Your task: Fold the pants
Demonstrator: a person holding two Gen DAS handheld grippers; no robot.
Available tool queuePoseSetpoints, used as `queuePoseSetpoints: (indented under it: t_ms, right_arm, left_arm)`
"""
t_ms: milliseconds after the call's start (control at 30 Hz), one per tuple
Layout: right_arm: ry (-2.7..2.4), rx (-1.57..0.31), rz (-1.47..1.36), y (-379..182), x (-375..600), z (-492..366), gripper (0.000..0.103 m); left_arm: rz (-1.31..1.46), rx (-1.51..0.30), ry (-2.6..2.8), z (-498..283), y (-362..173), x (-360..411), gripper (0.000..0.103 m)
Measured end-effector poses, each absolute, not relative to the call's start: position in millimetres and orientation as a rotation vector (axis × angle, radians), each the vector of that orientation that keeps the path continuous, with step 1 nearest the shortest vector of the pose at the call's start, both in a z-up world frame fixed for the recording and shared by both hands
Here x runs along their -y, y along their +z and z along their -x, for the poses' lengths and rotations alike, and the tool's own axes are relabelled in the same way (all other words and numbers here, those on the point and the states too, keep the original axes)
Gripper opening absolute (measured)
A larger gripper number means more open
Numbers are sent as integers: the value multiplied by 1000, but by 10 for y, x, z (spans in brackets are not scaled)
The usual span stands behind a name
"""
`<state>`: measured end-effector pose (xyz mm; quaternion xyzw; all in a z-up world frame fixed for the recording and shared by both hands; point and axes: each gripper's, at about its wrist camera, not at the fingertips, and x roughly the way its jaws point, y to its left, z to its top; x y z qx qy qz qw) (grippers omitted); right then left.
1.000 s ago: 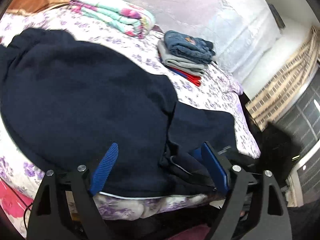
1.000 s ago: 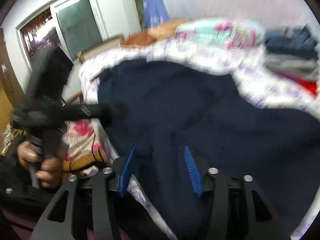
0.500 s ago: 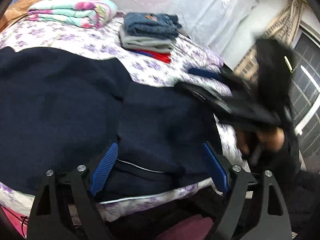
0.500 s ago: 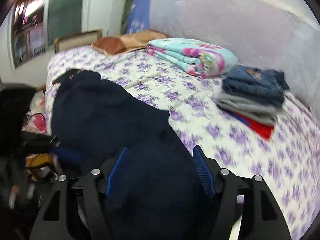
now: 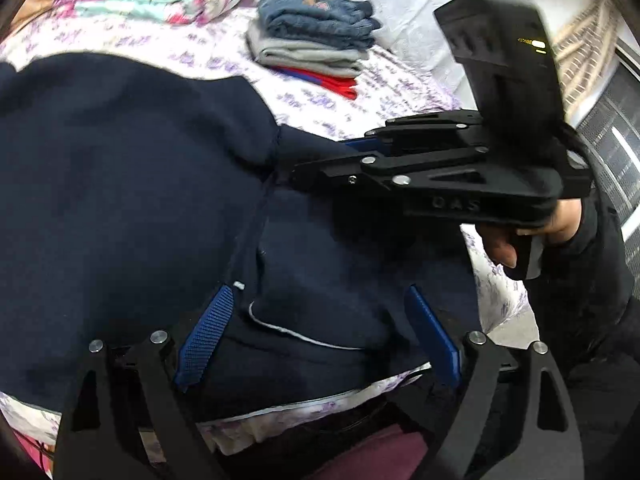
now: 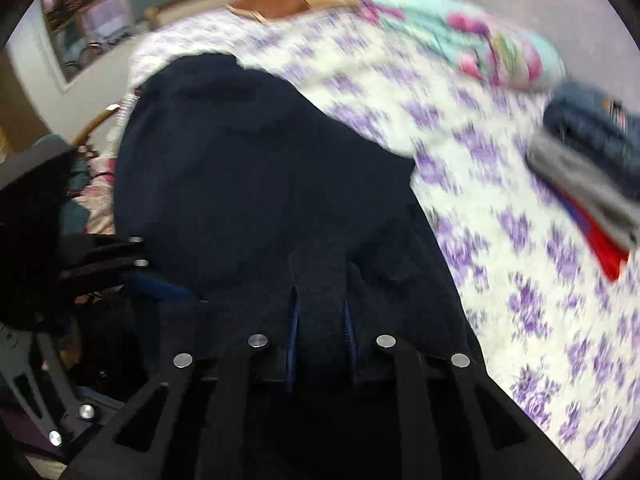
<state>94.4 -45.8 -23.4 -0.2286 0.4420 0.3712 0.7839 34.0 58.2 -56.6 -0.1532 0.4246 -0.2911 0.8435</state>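
I'm seeing the navy pants (image 5: 120,184) lying spread across the floral bed (image 6: 500,216), waist end toward me at the near edge. My right tool (image 6: 320,320) has just been closing and is pinching a fold of their fabric. My left tool (image 5: 316,336) is hanging spread wide over the waistband, gripping nothing.

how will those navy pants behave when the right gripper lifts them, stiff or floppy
Probably floppy: the navy pants lie in soft rumpled folds on the bed. The right gripper, whose jaws have just been closing, pinches a bunched ridge of cloth, so the rest would likely drape and drag. The thick fabric may feel fairly heavy.
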Motion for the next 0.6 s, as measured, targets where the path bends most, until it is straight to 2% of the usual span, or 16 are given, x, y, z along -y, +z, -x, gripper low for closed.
queuePoseSetpoints:
  t_ms: [200,233,267,333,400,500,567,600]
  right_arm:
    - [926,-796,475,88,369,-825,20]
    - [928,-772,489,71,319,-868,22]
    - [917,-774,500,11,285,-921,34]
    - [869,-845,486,-248,289,-1084,46]
    - [765,-895,492,-451,331,-1201,46]
    - [764,-788,348,-116,655,-1105,49]
    - [726,-700,227,241,1017,-952,67]
    - [698,-682,153,385,1250,-852,68]
  left_arm:
    - [330,-837,-567,-272,-474,-655,85]
    - [321,-824,-550,-258,-444,-662,85]
    - [317,-819,-535,-254,-427,-678,85]
    - [332,-828,-508,-265,-431,-716,85]
    - [332,-799,-476,-232,-363,-772,85]
    - [313,-692,-476,-91,-125,-836,85]
    - [290,-624,-536,-12,42,-764,87]
    - [267,-607,-581,23,92,-683,91]
